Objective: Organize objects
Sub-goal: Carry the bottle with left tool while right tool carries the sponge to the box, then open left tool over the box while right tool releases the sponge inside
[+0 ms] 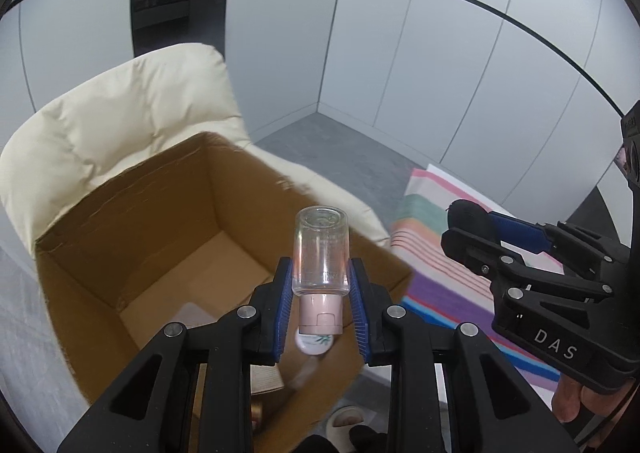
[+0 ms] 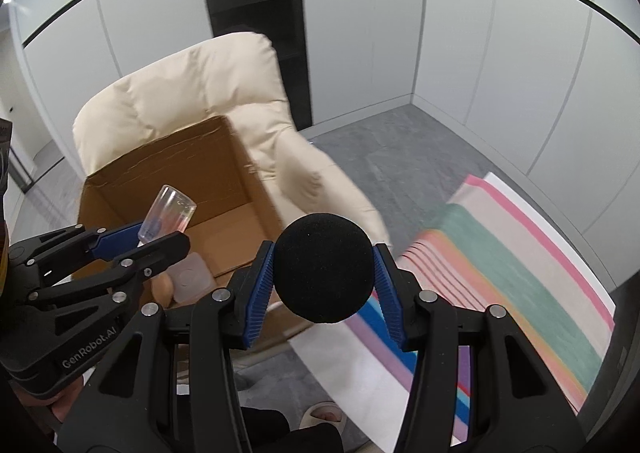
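Left gripper [image 1: 320, 285] grips clear bottle [image 1: 320, 249] | right gripper [image 2: 324, 273] grips black foam ball [image 2: 324, 267]

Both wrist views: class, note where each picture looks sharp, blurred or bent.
Left wrist view: the clear bottle is sharp, the cardboard box edge smeared, wall seams bowed. Right wrist view: the black foam ball is crisp, the striped cloth blurred.

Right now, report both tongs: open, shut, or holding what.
Left tongs: shut on the clear bottle, pink cap toward the camera.
Right tongs: shut on the black foam ball.
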Available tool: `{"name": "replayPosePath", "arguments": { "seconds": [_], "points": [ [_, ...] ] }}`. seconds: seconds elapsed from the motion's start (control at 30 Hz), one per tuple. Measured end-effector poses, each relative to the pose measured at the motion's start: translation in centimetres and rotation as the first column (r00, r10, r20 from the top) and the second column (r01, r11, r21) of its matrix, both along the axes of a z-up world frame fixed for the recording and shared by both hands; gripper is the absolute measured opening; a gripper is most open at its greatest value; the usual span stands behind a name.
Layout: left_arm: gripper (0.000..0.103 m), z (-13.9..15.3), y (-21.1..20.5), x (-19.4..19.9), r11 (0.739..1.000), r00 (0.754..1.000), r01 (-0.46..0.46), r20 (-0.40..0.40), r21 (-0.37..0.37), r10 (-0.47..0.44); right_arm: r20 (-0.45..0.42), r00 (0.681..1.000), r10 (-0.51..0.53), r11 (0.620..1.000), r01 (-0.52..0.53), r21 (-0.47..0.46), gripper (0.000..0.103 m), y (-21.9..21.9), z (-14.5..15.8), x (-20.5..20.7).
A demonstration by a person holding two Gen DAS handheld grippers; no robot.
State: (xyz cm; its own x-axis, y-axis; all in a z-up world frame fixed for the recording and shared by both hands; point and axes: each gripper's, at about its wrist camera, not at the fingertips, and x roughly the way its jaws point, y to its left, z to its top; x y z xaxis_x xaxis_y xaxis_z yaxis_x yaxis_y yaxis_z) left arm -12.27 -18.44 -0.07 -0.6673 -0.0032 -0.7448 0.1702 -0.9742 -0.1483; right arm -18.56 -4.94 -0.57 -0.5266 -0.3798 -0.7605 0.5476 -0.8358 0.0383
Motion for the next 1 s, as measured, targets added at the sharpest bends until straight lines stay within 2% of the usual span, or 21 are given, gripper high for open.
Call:
{"name": "replayPosePath", "arguments": {
  "seconds": [0.1, 0.17, 0.23, 0.37, 0.43, 0.47, 0.63, 0.73, 0.83, 0.97, 1.0],
  "points": [
    [0.028, -0.3, -1.2, 0.6, 1.000, 1.000, -0.025, 0.009, -0.005, 0.025, 0.007, 0.999, 0.033, 0.999, -0.033, 0.005, 0.050, -1.6, -0.2, 0.3],
    [0.036, -0.3, -1.9, 1.0, 0.999, 0.999, -0.036, 0.008, -0.014, 0.036, 0.007, 0.999, 0.048, 0.999, -0.048, 0.010, 0.050, -2.5, -0.4, 0.5],
    [0.054, -0.1, -2.6, 1.5, 0.998, 0.998, -0.058, 0.001, -0.027, 0.058, 0.011, 0.998, 0.065, 0.998, -0.065, 0.011, 0.050, -3.4, -0.6, 0.6],
    [0.077, 0.4, -4.3, 2.4, 0.995, 0.995, -0.093, -0.025, -0.047, 0.092, 0.020, 0.996, 0.082, 0.996, -0.082, 0.018, 0.051, -4.9, -1.0, 0.8],
    [0.098, 0.7, -5.3, 3.0, 0.989, 0.991, -0.134, -0.038, -0.066, 0.132, 0.027, 0.996, 0.086, 0.996, -0.087, 0.017, 0.051, -5.3, -1.1, 0.8],
    [0.103, 0.8, -5.7, 3.2, 0.987, 0.988, -0.148, -0.044, -0.068, 0.145, 0.032, 0.995, 0.089, 0.996, -0.090, 0.014, 0.051, -5.6, -1.1, 0.8],
    [0.103, 0.7, -8.1, 4.7, 0.974, 0.977, -0.213, -0.027, -0.083, 0.211, 0.051, 0.993, 0.109, 0.994, -0.110, 0.010, 0.051, -7.5, -1.4, 1.0],
    [0.103, 0.4, -9.2, 5.5, 0.972, 0.974, -0.226, -0.011, -0.063, 0.226, 0.058, 0.990, 0.125, 0.992, -0.126, 0.015, 0.052, -8.7, -1.6, 1.3],
    [0.103, 0.3, -9.7, 6.0, 0.970, 0.973, -0.232, -0.008, -0.078, 0.232, 0.063, 0.988, 0.141, 0.990, -0.142, 0.011, 0.052, -9.9, -1.8, 1.6],
    [0.103, 0.1, -10.2, 6.5, 0.966, 0.970, -0.242, -0.002, -0.094, 0.243, 0.051, 0.985, 0.162, 0.987, -0.163, 0.015, 0.056, -11.2, -1.7, 2.1],
    [0.103, 0.0, -10.4, 6.6, 0.965, 0.969, -0.244, 0.001, -0.095, 0.245, 0.048, 0.985, 0.163, 0.986, -0.164, 0.017, 0.062, -11.4, -1.7, 2.2]
  ]
}}
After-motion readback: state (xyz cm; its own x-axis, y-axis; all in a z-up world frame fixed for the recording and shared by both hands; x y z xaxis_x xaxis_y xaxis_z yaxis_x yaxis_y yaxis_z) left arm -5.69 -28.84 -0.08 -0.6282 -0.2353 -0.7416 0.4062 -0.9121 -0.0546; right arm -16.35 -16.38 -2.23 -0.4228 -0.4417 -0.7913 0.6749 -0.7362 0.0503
